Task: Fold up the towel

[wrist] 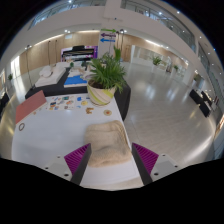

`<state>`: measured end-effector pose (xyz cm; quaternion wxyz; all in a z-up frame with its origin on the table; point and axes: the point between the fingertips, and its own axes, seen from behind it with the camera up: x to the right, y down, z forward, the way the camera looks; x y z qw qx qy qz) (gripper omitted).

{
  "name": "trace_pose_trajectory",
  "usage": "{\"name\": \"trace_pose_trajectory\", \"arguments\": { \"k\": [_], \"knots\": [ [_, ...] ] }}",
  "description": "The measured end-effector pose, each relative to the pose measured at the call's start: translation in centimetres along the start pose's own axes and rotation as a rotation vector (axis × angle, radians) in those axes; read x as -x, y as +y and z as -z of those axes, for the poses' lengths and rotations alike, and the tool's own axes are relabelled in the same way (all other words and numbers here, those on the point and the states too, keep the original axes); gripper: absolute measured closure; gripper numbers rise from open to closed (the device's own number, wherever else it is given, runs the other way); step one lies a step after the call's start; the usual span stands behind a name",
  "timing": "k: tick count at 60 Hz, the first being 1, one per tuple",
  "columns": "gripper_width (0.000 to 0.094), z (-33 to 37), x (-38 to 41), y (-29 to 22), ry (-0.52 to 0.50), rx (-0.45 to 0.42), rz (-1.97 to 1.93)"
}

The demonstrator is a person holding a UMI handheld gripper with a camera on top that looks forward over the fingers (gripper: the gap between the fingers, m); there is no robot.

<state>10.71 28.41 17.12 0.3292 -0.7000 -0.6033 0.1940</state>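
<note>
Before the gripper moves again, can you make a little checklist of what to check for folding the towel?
1. Towel in sight, on the white table: ok.
2. Towel between the gripper fingers: ok, its near edge lies between them.
3. Fingers open: ok, pink pads sit apart at either side.
4. Towel flat: not ok, it looks bunched and rumpled.
5. Room beyond the towel: cannot tell, the plant pot stands just behind it.
6. Which corner to take: cannot tell, the edges are unclear.
</note>
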Motion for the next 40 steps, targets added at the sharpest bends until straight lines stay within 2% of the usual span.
{"name": "trace_pose_trajectory", "arguments": {
  "k": [10,18,25,40],
  "knots": [
    [0.0090,11.0,0.7,1.5,0.035,0.015,-0.042],
    [0.0081,17.4,0.5,2.8,0.101,0.009,-0.054],
    [0.0085,20.1,2.0,3.5,0.104,-0.001,-0.059],
    [0.0083,19.9,4.5,4.2,0.079,0.009,-0.089]
  ]
}}
